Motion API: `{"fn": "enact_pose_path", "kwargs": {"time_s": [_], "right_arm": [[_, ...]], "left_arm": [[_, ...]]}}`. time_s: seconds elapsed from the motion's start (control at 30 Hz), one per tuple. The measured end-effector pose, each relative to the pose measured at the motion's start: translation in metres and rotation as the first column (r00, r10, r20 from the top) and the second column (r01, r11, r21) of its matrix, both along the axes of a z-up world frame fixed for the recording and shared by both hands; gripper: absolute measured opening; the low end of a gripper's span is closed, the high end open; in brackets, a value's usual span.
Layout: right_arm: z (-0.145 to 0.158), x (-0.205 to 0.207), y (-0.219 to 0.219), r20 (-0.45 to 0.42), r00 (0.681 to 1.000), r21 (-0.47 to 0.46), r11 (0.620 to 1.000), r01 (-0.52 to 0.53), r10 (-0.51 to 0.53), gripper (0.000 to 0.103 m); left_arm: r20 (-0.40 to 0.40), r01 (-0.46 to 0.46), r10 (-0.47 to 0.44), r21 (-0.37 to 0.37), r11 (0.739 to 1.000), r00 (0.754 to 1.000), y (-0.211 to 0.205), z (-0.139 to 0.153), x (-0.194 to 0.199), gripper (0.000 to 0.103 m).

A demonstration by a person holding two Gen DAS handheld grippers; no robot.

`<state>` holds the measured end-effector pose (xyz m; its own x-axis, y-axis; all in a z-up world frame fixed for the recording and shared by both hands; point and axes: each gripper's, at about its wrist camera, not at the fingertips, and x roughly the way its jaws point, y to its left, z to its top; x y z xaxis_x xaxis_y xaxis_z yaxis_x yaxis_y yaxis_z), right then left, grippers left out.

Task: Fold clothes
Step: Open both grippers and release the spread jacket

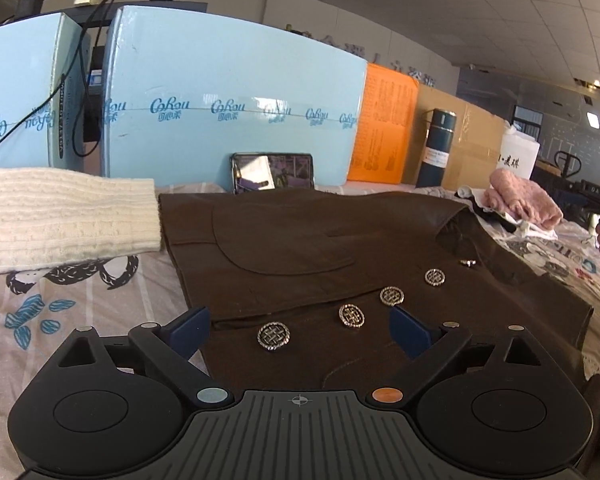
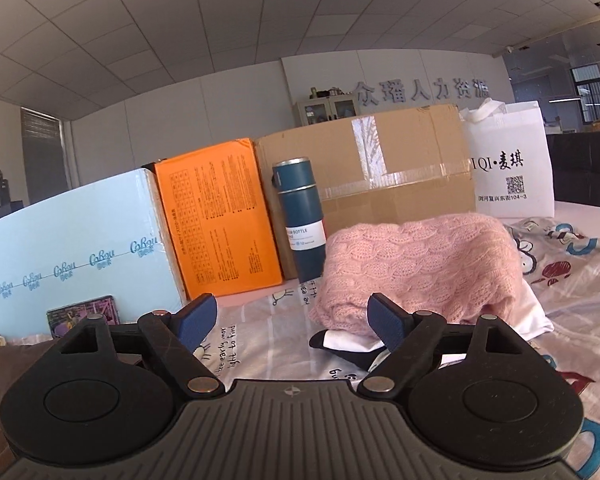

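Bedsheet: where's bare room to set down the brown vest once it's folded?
Free sheet lies left of the brown vest, below the cream sweater. Another bare strip runs between the phone and the pink sweater, in front of the orange box. It's crowded around the pink pile and blue bottle.

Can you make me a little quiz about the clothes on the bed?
1. True or false: the brown vest lies spread flat on the bedsheet.
2. What colour is the folded sweater ahead of the right gripper? A) green B) pink C) black
3. Fill in: the left gripper hovers over the vest's row of shiny ____.

Key
1. True.
2. B, pink.
3. Buttons. Both grippers are open and hold nothing.
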<state>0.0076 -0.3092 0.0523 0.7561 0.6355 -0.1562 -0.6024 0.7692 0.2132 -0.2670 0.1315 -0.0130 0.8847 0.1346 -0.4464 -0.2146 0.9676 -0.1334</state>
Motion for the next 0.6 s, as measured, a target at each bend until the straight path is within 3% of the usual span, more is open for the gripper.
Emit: {"fn": "enact_pose_path", "kwargs": {"time_s": [0.1,0.23,0.43,0.6], "right_arm": [[0.005,-0.016,0.008,0.026,0.989,-0.028,0.989,-0.148,0.149,0.082],[-0.002,-0.034,0.044,-0.004,0.941,-0.103,0.936,-0.336,0.338,0.082],[-0.019,-0.066,0.103,-0.056,0.830,-0.205,0.807,-0.553,0.555,0.082],[-0.033,-0.087,0.132,-0.104,0.751,-0.290,0.703,-0.649,0.652,0.082]], "left_arm": [[-0.034,0.003,-0.003,-0.002,1.000,0.999,0.000,-0.005,0.003,0.098],[-0.058,0.006,-0.007,-0.018,1.000,0.998,0.004,-0.008,0.005,0.098],[-0.061,-0.013,0.010,-0.049,0.999,0.998,0.011,-0.010,0.003,0.098],[-0.063,-0.002,-0.002,-0.067,0.998,0.998,0.014,-0.011,0.003,0.098]]}}
